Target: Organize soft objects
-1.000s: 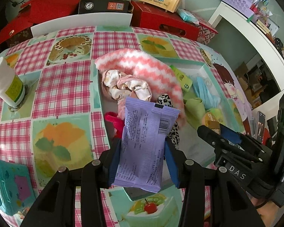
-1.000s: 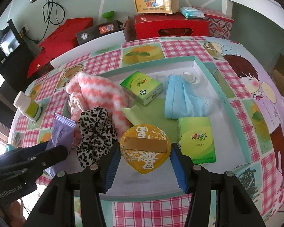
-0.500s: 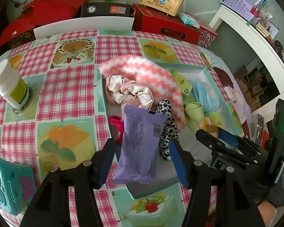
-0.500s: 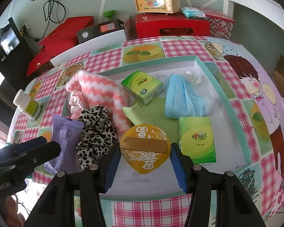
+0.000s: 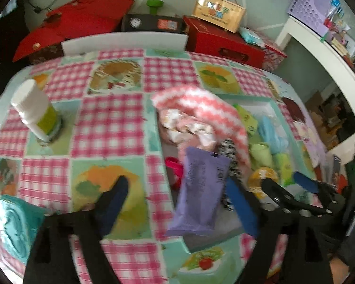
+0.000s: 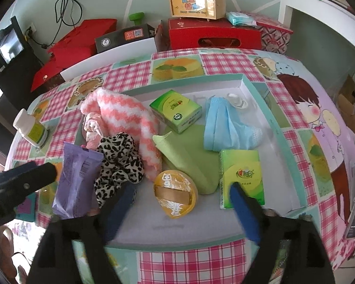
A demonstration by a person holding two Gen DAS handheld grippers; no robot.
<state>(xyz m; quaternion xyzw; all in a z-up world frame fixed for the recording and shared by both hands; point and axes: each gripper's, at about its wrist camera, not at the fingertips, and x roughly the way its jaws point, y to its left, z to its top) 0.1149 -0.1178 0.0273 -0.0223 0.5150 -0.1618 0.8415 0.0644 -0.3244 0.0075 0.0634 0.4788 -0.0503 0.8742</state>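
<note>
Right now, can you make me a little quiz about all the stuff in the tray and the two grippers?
1. True or false: the left gripper is squeezing the purple packet.
2. Which thing lies nearest the right gripper? A) blue face mask B) round yellow tub C) white bottle
3. Fill in: the leopard-print scrunchie lies between the purple packet and the pink-and-white striped ____.

Key:
1. False: its jaws are opening, and the packet leans on the tray edge, touching neither pad.
2. B
3. towel
</note>
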